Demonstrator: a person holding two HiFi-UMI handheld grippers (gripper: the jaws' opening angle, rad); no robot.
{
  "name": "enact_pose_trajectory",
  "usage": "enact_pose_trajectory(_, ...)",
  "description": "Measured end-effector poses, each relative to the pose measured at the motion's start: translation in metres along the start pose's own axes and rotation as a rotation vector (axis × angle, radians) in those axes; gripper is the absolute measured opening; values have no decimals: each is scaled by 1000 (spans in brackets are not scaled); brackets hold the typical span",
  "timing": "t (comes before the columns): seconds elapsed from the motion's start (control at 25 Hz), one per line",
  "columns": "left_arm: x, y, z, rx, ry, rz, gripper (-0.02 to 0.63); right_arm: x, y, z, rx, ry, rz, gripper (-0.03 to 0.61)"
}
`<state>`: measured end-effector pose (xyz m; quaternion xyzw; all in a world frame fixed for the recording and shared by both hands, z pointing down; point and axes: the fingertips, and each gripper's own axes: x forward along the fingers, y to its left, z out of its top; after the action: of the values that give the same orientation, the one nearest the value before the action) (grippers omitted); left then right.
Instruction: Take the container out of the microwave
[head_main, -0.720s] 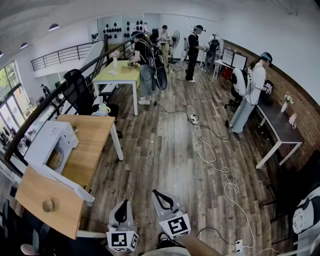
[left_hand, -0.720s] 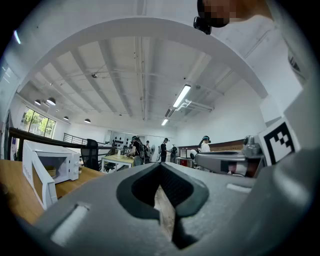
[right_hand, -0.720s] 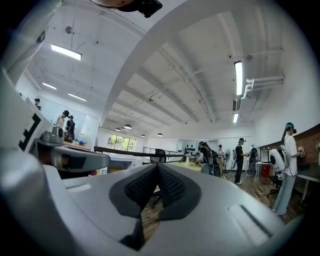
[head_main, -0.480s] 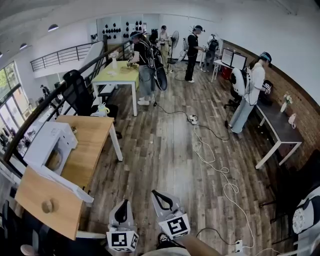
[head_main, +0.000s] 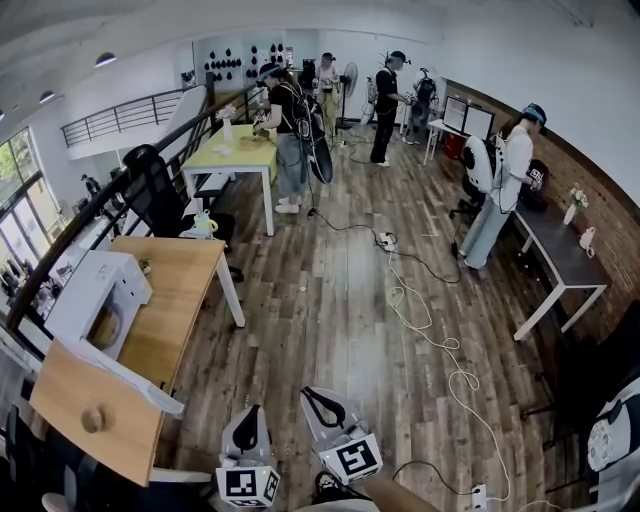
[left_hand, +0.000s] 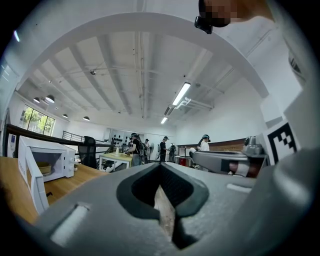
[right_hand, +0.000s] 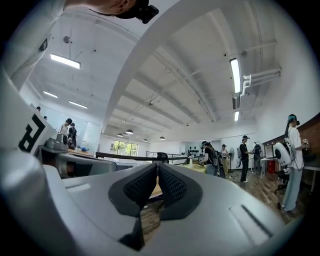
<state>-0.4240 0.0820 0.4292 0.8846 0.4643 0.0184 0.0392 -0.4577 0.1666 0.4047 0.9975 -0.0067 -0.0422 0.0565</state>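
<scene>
A white microwave (head_main: 88, 290) stands on a wooden table (head_main: 185, 290) at the left, its door (head_main: 120, 372) swung open toward me. A pale container (head_main: 108, 325) sits inside the cavity. In the left gripper view the microwave (left_hand: 50, 160) is far off at the left, with the container (left_hand: 43, 169) visible inside it. My left gripper (head_main: 250, 415) and right gripper (head_main: 318, 398) hang low at the bottom of the head view, well away from the table. Both are shut with nothing between the jaws.
A small round wooden knob (head_main: 92, 418) lies on the near end of the table. A black chair (head_main: 155, 190) stands behind the table and a green table (head_main: 240, 150) farther back. A white cable (head_main: 432, 325) winds over the wood floor. Several people stand in the background.
The head view has shifted slightly, so the table and microwave sit a bit lower and further left. Both grippers stay shut at the bottom.
</scene>
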Motion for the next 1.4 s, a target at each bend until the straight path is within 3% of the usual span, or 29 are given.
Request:
enact_pose_trajectory(0.24,26,-13,-9,-3,7,13,3,3,-27,-14,15,15,21,56)
enact_pose_trajectory(0.48,48,-20,-12,-56,-7,44,3,12,-51,-21,52,7,59,83)
enact_pose_trajectory(0.76,66,-4,-13,-16,17,98,3,37,-58,-29,66,4,105,86)
enact_pose_trajectory(1.04,88,38,-19,-34,12,144,3,82,-51,-48,88,30,139,94)
enact_pose_trajectory(1.4,146,109,-8,-40,-14,128,3,175,-49,-53,58,33,152,100)
